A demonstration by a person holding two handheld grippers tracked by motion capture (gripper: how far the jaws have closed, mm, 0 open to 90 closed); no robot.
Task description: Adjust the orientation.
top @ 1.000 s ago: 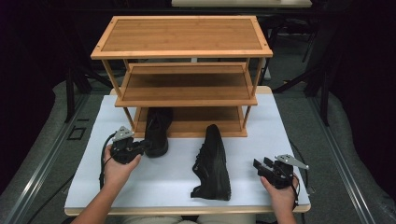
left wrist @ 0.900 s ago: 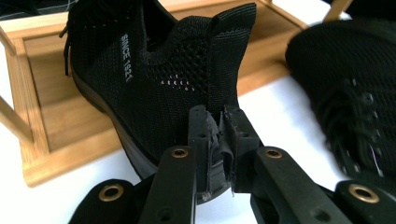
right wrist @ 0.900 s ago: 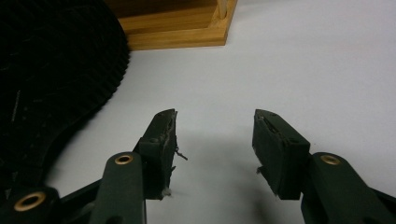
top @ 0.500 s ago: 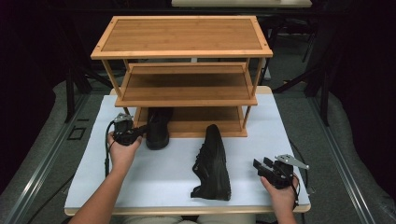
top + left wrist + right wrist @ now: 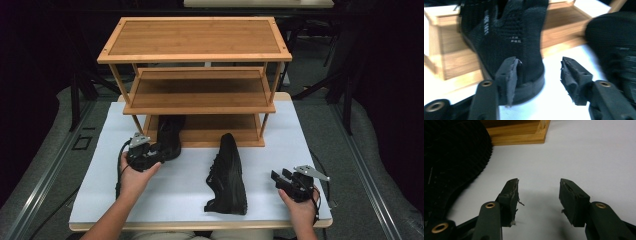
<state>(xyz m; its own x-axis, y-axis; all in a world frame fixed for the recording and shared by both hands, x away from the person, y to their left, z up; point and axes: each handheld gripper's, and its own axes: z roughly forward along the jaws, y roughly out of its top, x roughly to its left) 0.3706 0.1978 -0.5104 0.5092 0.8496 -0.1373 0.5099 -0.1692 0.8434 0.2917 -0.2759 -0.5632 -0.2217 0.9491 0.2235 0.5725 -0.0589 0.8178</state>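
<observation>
1. Two black shoes are on the bench (image 5: 100, 200): one (image 5: 170, 137) has its toe under the rack's lowest shelf near the rack's front left corner, the other (image 5: 228, 175) lies on its side toward the bench's front edge, centre.
2. One wooden rack (image 5: 195, 55) with three shelves stands at the bench's far edge.
3. Two grippers: the left gripper (image 5: 155, 154) sits at the first shoe's heel, jaws spread, one jaw against the heel (image 5: 531, 62); the right gripper (image 5: 279, 178), jaws spread and empty, hovers near the front right corner.
4. The first shoe's toe is hidden by the shelf; the left gripper view is blurred.
</observation>
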